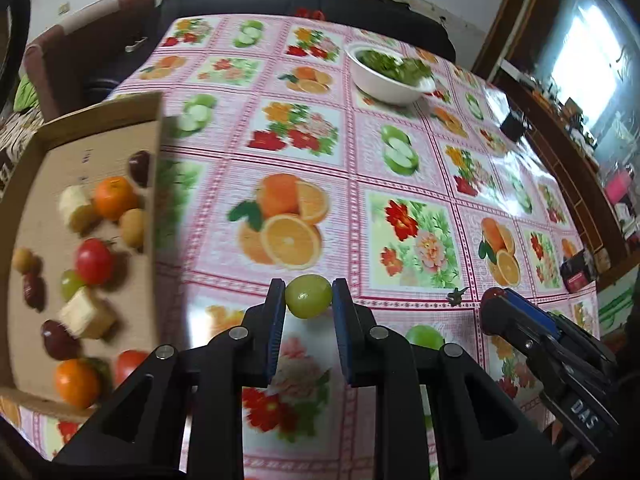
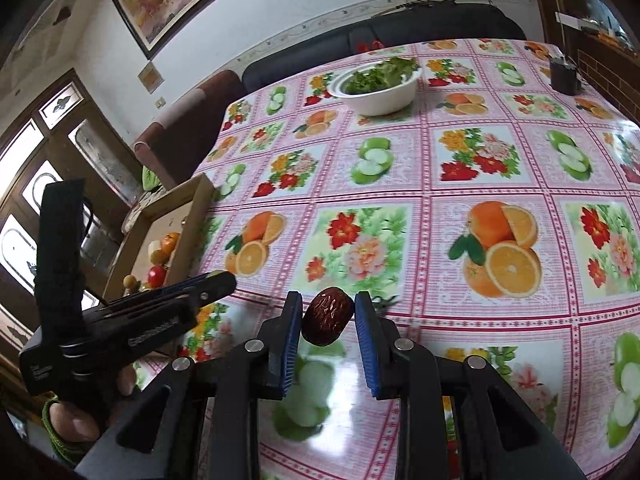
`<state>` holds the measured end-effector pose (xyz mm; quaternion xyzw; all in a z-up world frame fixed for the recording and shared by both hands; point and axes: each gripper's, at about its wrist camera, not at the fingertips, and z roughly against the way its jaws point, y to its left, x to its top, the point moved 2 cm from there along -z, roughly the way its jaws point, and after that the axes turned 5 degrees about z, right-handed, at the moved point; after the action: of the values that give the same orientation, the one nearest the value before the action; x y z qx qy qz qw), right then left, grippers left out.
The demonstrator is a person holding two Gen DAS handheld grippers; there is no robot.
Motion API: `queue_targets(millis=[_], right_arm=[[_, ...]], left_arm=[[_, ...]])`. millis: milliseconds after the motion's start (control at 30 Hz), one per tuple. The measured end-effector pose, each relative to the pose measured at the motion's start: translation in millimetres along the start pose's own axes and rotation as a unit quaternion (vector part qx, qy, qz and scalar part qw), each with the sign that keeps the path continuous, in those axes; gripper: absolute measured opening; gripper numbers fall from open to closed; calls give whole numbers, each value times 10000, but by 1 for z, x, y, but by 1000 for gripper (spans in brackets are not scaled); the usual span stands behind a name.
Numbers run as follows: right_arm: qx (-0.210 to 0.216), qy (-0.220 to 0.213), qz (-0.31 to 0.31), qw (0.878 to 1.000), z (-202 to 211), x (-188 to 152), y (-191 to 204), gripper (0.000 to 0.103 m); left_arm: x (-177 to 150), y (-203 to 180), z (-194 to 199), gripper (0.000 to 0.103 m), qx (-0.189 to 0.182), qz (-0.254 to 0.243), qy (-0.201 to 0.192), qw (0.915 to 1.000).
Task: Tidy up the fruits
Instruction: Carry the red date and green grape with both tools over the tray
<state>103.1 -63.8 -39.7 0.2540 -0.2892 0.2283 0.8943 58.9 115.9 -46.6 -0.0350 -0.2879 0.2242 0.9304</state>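
A: Left gripper [image 1: 308, 295], fingers [image 1: 276, 312] nearly together and pinching a green grape [image 1: 308, 295], one pad on each side, above the tabletop [image 1: 400, 168].

B: And the right gripper [image 2: 328, 317]? Fingers [image 2: 291, 332] closed in on a wrinkled brown date [image 2: 328, 317], held clear of the floral cloth.

A: Same story from the left camera: the right gripper's tips show a dark red fruit at the far right, though blurred.

B: Now the box [image 1: 154, 184], cardboard, at the left edge of the tabletop. It holds oranges [image 1: 115, 197], a tomato [image 1: 94, 261], banana pieces [image 1: 86, 314], more dates [image 1: 59, 340], another green grape and small yellowish fruits I can't name.

A: Far side, a white bowl [image 1: 384, 88] full of leafy greens [image 1: 384, 62], well apart from both grippers.

B: One small green stem [image 1: 456, 295] lies on the cloth just beside the right gripper.
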Motion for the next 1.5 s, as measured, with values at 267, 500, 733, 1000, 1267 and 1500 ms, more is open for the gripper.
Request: queue_targets(millis=[267,500,733,1000,1267,1500], right_arm=[[154,22,178,9997,-5,2,28,27],[291,13,368,9989,-8,4,55,27],[396,36,529,9978,-12,4,77,27],[541,46,757,9957,-17,9,107,27],[686,1,955,9931,-23,21,136,27],[798,52,1072,9910,-37,30,156,27]], left_arm=[[0,27,29,21,142,151,-232,9995],[-6,45,48,21,233,236,-377,9987],[-11,66,62,21,385,370,-513,9973],[-10,90,71,21,532,506,-599,9955],[-6,120,75,21,676,699,-660,9931],[-1,151,74,21,801,893,-637,9907]])
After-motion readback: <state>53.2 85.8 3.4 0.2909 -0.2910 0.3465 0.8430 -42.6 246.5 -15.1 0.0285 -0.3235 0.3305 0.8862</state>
